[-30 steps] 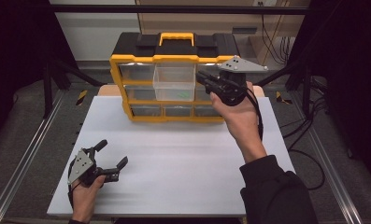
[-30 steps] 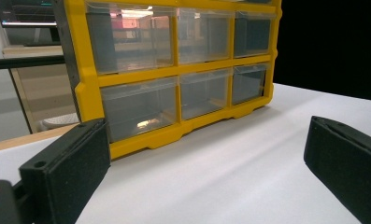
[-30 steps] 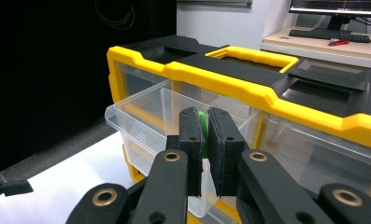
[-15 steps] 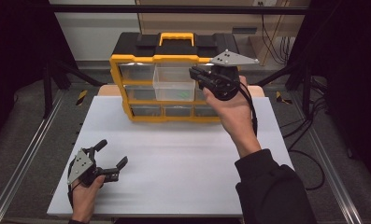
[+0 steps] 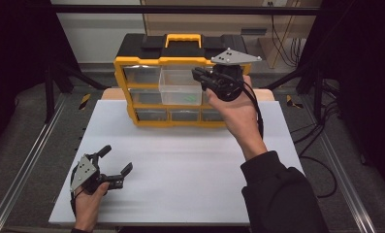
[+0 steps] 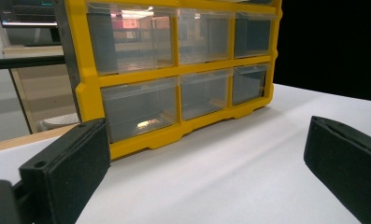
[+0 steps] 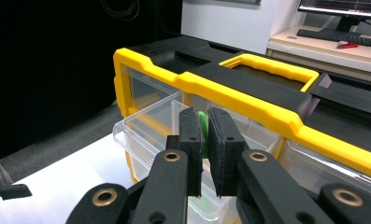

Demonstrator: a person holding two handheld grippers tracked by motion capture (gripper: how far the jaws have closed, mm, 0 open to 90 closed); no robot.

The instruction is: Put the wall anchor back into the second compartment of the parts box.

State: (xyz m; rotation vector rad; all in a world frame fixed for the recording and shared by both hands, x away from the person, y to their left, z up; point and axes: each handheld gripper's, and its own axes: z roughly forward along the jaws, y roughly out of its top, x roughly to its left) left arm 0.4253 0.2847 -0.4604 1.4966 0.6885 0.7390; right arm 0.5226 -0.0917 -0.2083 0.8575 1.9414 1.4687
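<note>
The right claw point(image 7: 205, 140) pinches a thin green piece point(image 7: 203, 133) above the pulled-out clear drawer point(image 5: 179, 87) of the yellow organizer point(image 5: 146, 119); placing it elsewhere and shutting the drawer likely remain, the left claw point(image 5: 116, 162) resting spread on the worktop point(image 5: 190, 170).

High view: above my side, looking forward and down over white table point(image 5: 190, 160) to yellow organizer point(image 5: 180, 87). My left gripper view: low on table, close, facing organizer's drawer fronts. My right gripper view: above pulled-out drawer point(image 7: 150, 126), very close. All three share organizer.
</note>
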